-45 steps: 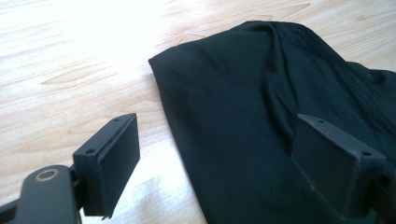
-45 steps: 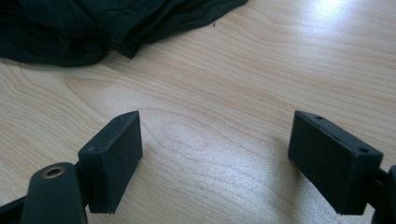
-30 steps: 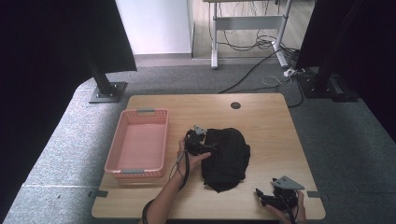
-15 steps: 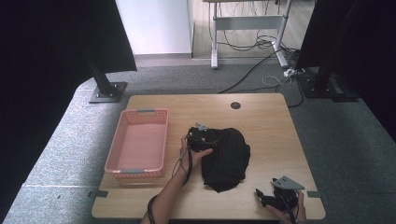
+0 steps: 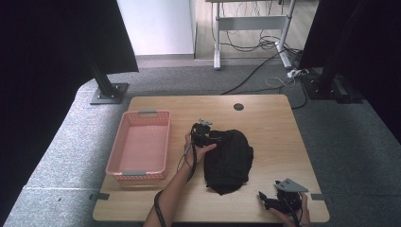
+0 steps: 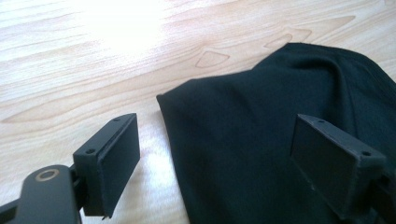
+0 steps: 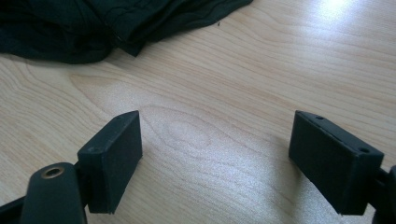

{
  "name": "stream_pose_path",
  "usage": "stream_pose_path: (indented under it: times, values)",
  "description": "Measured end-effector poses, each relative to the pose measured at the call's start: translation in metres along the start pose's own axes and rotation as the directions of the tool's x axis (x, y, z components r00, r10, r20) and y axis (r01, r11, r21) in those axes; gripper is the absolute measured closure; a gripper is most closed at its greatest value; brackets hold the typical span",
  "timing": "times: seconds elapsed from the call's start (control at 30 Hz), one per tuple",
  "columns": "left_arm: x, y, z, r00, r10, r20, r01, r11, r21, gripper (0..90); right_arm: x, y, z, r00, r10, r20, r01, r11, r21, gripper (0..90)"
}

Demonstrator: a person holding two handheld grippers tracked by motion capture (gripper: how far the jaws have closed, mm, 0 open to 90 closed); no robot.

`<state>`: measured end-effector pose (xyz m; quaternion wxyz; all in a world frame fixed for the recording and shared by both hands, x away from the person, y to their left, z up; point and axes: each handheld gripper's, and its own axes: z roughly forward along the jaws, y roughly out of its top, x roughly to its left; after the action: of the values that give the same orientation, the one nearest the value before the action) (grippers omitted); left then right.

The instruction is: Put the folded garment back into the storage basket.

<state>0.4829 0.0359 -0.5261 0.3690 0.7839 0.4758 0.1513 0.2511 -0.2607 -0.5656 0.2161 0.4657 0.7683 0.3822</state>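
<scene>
A black garment [image 5: 229, 161] lies crumpled in the middle of the wooden table [image 5: 265, 118]. My left gripper [image 5: 213, 137] is at the garment's upper left edge. In the left gripper view the garment [image 6: 280, 140] reaches between the wide-apart jaws, one jaw over bare wood and the other over the cloth; the left gripper [image 6: 229, 161] is open. My right gripper [image 5: 267, 201] rests near the table's front edge, right of the garment's lower corner. In the right gripper view the right gripper [image 7: 219, 154] is open over bare wood, with the garment [image 7: 93, 23] farther ahead.
A pink plastic basket [image 5: 125, 163] stands on the left part of the table, with nothing in it. A round cable hole [image 5: 239, 107] sits near the far edge. Grey carpet, black stands and a desk frame with cables lie beyond the table.
My left gripper has moved right and slightly toward the garment's edge, now partly over the cloth. The right gripper has stayed in place.
</scene>
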Motion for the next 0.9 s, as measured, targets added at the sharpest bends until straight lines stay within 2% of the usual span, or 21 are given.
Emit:
stream_pose_path:
  times: [0.1, 0.2, 0.73, 0.9]
  values:
    - [0.003, 0.004, 0.004, 0.9999, -0.010, -0.002, 0.010, 0.9999, 0.003, 15.7, 0.000, 0.000, 0.000, 1.0000, 0.000, 0.000, 0.000, 1.000, 0.000, 17.7]
    - [0.005, 0.007, 0.007, 0.9993, -0.034, 0.017, 0.034, 0.9994, 0.002, 15.7, 0.000, 0.000, 0.000, 1.0000, 0.000, 0.000, 0.000, 1.000, 0.000, 17.7]
    - [0.006, 0.010, 0.023, 0.9991, -0.042, 0.006, 0.042, 0.9984, 0.037, 15.0, 0.000, 0.000, 0.000, 1.0000, -0.002, -0.001, 0.002, 1.000, 0.000, 17.7]
    - [0.006, 0.009, 0.025, 0.9996, -0.029, 0.000, 0.029, 0.9985, 0.047, 14.9, 0.000, 0.000, 0.000, 1.0000, -0.004, -0.003, 0.004, 1.000, 0.000, 17.7]
